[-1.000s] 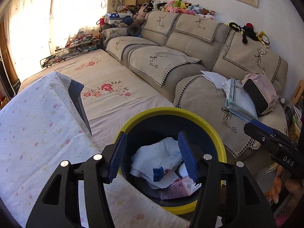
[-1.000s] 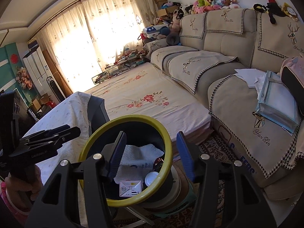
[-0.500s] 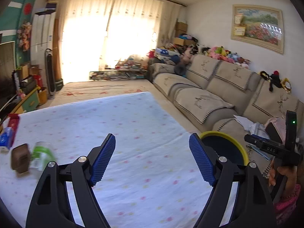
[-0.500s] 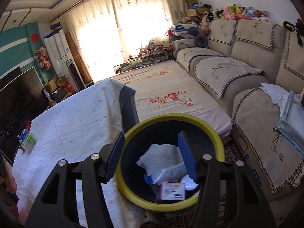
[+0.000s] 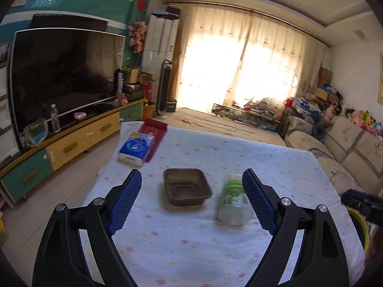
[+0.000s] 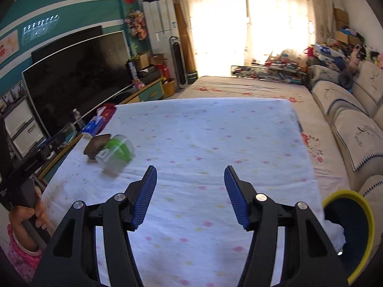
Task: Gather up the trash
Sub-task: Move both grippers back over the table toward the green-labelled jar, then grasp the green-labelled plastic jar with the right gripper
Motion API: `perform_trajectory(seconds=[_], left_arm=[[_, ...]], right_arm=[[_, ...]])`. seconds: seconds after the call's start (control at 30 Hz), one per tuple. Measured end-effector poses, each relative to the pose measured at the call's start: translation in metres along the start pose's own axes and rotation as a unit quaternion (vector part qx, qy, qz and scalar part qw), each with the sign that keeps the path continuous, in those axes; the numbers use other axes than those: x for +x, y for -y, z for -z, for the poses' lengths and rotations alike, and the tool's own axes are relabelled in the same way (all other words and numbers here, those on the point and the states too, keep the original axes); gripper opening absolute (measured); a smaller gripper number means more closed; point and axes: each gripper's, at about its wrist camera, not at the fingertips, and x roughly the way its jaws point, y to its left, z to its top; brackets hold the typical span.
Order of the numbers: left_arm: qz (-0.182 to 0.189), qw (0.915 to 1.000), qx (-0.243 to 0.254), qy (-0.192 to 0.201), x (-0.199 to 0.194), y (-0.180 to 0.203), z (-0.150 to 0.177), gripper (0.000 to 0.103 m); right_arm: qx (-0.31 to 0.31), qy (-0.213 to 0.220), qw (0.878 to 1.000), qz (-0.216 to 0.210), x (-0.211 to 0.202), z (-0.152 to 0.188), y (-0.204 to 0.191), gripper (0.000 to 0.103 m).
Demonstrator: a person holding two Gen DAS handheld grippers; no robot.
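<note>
- Left wrist view: brown tray (image 5: 188,186) and clear bottle with green label (image 5: 233,199) lie side by side on the spotted tablecloth (image 5: 215,251), likely the next trash to pick.
- Left gripper (image 5: 191,201): jaws have just been opening, now wide and empty, framing both items, angled down.
- Right gripper (image 6: 190,197): half open, empty, tilted down over bare cloth.
- Yellow-rimmed bin (image 6: 359,236): beside the table's near corner, within easy reach for drops.

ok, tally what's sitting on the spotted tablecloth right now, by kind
Brown tray: 1
Clear bottle with green label: 1
Blue-white tissue pack: 1
Red box: 1
Total: 4
</note>
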Motion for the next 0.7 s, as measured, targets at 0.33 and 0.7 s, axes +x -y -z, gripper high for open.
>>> perform_trajectory(seconds=[0.33, 0.7], left_arm=[[-0.094, 0.9937, -0.022, 0.058, -0.031, -0.038, -0.002, 0.089], [-0.079, 0.9941, -0.051, 0.055, -0.042, -0.037, -0.002, 0.089]], right_arm=[[-0.051, -0.053, 0.996, -0.042, 0.077, -0.019, -0.123, 0.063], [-0.036, -0.073, 0.997, 0.016, 0.126, -0.018, -0.157, 0.07]])
